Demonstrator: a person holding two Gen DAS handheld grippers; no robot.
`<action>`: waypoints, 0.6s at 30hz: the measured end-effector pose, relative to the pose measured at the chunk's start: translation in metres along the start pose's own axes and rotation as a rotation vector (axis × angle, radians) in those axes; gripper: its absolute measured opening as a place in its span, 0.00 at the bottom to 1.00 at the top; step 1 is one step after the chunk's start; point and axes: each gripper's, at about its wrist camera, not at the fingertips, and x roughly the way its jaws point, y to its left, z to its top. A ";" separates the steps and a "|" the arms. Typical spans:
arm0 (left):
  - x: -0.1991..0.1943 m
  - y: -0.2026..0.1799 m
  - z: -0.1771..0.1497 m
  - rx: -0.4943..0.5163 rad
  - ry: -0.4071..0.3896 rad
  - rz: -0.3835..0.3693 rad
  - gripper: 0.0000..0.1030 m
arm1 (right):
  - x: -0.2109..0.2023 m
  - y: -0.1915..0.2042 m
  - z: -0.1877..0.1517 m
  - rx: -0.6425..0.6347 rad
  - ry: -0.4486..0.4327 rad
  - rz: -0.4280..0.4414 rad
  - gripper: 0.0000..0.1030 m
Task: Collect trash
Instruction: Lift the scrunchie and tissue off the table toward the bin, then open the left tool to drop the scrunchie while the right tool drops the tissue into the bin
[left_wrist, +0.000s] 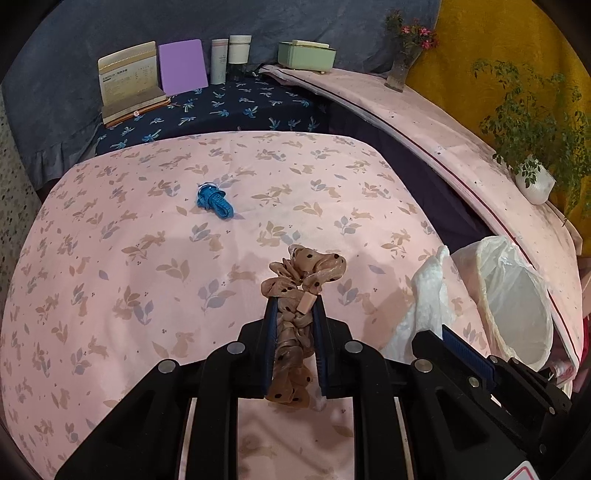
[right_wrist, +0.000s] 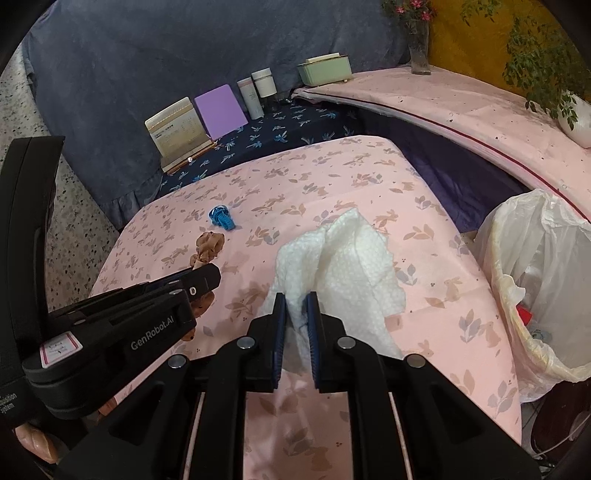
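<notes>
My left gripper (left_wrist: 294, 306) is shut on a tan scrunchie with dark dots (left_wrist: 303, 275), held a little above the pink bunny-print table cloth (left_wrist: 129, 258). My right gripper (right_wrist: 295, 299) is shut on a crumpled white paper towel (right_wrist: 347, 254), which droops over the cloth. In the right wrist view the left gripper (right_wrist: 207, 277) shows at the left with the scrunchie (right_wrist: 209, 243) sticking out of it. A small blue hair tie (left_wrist: 215, 202) lies on the cloth further back. The bin with a white plastic liner (right_wrist: 546, 280) stands at the table's right edge.
Behind the table, a dark patterned surface carries a calendar card (left_wrist: 127, 79), a purple card (left_wrist: 183, 66), two bottles (left_wrist: 231, 55) and a green box (left_wrist: 306, 55). A pink-covered ledge (left_wrist: 443, 122) on the right bears a flower vase (left_wrist: 404, 62) and a potted plant (left_wrist: 532, 147).
</notes>
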 end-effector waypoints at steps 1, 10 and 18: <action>0.000 -0.003 0.002 0.005 -0.002 -0.002 0.15 | -0.001 -0.002 0.002 0.003 -0.005 -0.003 0.11; 0.009 -0.051 0.018 0.079 -0.009 -0.051 0.15 | -0.017 -0.049 0.018 0.069 -0.060 -0.053 0.11; 0.023 -0.122 0.028 0.189 -0.004 -0.126 0.15 | -0.037 -0.112 0.022 0.161 -0.104 -0.143 0.11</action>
